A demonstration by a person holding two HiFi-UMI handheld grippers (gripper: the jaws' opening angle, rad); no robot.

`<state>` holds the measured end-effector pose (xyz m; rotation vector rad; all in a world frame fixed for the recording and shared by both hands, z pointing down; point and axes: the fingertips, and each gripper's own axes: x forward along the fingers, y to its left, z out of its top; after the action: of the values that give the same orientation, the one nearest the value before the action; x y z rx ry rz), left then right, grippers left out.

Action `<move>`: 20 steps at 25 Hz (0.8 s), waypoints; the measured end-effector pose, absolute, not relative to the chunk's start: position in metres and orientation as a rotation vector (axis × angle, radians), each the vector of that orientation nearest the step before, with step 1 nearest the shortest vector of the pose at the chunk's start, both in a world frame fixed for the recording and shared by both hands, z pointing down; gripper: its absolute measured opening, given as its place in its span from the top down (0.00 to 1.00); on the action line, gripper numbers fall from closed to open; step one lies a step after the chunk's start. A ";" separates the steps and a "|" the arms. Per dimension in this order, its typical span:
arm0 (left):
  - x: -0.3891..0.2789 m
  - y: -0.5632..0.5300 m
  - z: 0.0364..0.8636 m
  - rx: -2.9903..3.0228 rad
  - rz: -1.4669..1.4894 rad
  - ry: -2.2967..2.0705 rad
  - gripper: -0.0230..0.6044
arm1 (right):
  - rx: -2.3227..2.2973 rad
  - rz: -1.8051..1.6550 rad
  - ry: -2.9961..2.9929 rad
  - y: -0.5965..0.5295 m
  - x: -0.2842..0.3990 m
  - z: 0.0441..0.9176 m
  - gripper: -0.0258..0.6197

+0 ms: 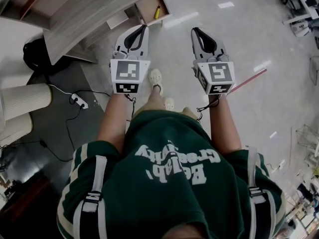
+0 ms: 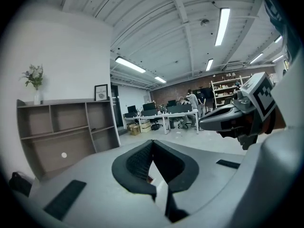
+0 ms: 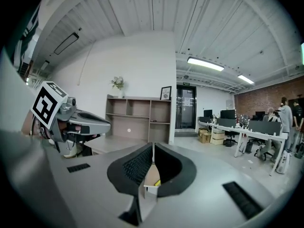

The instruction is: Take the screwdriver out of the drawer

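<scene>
A yellow screwdriver (image 1: pixel 157 11) lies in an open wooden drawer (image 1: pixel 149 5) at the end of a light wood desk, far ahead of me in the head view. Both grippers are held out level over the floor, short of the drawer. My left gripper (image 1: pixel 145 28) is shut with nothing in it, its tips meeting in the left gripper view (image 2: pixel 152 142). My right gripper (image 1: pixel 194 31) is also shut and empty. In the right gripper view a bit of the drawer (image 3: pixel 150 174) and the yellow screwdriver (image 3: pixel 156 181) shows through the gap below the closed tips (image 3: pixel 153 146).
The curved desk (image 1: pixel 89 19) runs along the upper left, with a black bag (image 1: pixel 35 54) and a power strip (image 1: pixel 79 101) on dark flooring beside it. A red-and-white stick (image 1: pixel 249 81) lies on the floor at right. A shelf unit (image 3: pixel 137 118) and office desks (image 3: pixel 247 127) stand beyond.
</scene>
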<state>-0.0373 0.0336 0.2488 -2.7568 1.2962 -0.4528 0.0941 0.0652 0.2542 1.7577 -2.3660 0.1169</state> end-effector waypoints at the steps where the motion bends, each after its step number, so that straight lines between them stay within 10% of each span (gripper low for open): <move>1: -0.035 0.021 0.250 -2.763 -0.453 1.289 0.93 | 1.755 0.115 -2.363 0.053 0.094 0.254 0.90; 20: -0.019 -0.190 0.307 -2.865 -0.536 1.203 0.93 | 1.768 0.187 -2.271 -0.161 0.100 0.292 0.90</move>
<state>-0.0189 -0.1901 0.3073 -2.8648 1.2033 -0.5361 0.0996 -0.1611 0.2921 1.7683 -2.2708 0.1867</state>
